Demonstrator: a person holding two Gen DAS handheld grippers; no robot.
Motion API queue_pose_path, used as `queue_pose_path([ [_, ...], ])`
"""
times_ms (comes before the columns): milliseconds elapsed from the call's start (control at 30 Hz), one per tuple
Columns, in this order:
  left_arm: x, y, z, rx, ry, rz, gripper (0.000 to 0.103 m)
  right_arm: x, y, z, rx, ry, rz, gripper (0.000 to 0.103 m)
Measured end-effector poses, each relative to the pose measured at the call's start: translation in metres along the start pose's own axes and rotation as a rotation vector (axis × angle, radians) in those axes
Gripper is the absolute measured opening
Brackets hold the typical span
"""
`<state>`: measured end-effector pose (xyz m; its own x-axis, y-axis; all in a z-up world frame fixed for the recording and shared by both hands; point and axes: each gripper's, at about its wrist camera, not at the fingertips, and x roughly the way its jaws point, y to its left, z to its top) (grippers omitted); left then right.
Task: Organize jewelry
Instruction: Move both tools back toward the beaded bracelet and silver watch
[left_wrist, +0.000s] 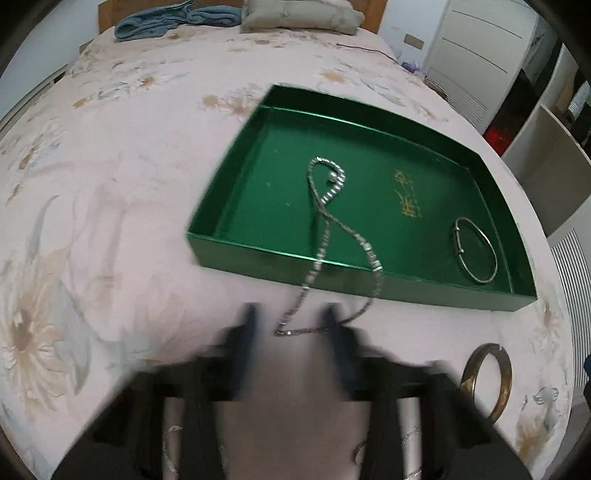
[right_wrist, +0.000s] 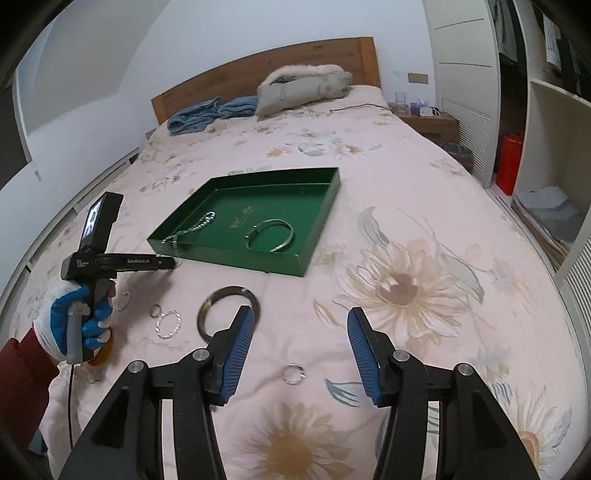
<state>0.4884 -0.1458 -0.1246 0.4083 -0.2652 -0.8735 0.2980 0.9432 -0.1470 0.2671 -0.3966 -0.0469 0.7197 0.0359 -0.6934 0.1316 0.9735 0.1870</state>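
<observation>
A green tray (left_wrist: 236, 184) (right_wrist: 325, 206) lies on the bed. A silver chain necklace (left_wrist: 325, 206) (right_wrist: 192, 230) lies half in it and hangs over its near wall onto the sheet. A thin silver bangle (left_wrist: 476, 254) (right_wrist: 271, 236) lies inside the tray. My left gripper (left_wrist: 291, 325) (right_wrist: 173, 263) is open, blurred, with the chain's end lying between its fingers just outside the tray. My right gripper (right_wrist: 301, 328) is open and empty above the sheet. A dark wide bangle (left_wrist: 489, 380) (right_wrist: 227, 310), a twisted silver bracelet (right_wrist: 168, 324) and small rings (right_wrist: 293, 373) (right_wrist: 156, 310) lie on the sheet.
The bed has a floral pink sheet (right_wrist: 406, 258). A blue garment (right_wrist: 207, 114) and a folded grey coat (right_wrist: 303, 88) lie near the wooden headboard. White shelves (right_wrist: 546, 147) and a red bag (right_wrist: 509, 162) stand right of the bed.
</observation>
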Motion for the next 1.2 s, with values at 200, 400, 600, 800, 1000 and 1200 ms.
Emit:
queue_pose_path([
  [200,-0.039,-0.014,0.004,-0.010,-0.065,-0.234,0.003,0.002,-0.009,-0.005,0.015,0.000,0.013,0.052],
  [400,-0.072,-0.041,0.072,-0.078,-0.164,-0.266,0.004,0.007,-0.001,-0.002,0.016,-0.002,0.034,0.052],
  [600,-0.088,-0.043,0.084,-0.009,-0.203,-0.106,0.034,0.004,0.002,-0.002,0.012,-0.010,0.042,0.052],
  [800,-0.108,-0.004,0.051,-0.009,-0.238,-0.038,0.044,0.001,0.005,-0.007,0.025,-0.004,0.038,0.052],
  [1000,-0.141,0.037,0.011,-0.005,-0.241,-0.015,0.044,-0.013,0.011,-0.016,0.026,-0.007,0.041,0.052],
  [1200,-0.167,0.072,-0.043,0.034,-0.218,0.033,0.044,-0.029,0.017,-0.028,0.032,-0.008,0.047,0.052],
])
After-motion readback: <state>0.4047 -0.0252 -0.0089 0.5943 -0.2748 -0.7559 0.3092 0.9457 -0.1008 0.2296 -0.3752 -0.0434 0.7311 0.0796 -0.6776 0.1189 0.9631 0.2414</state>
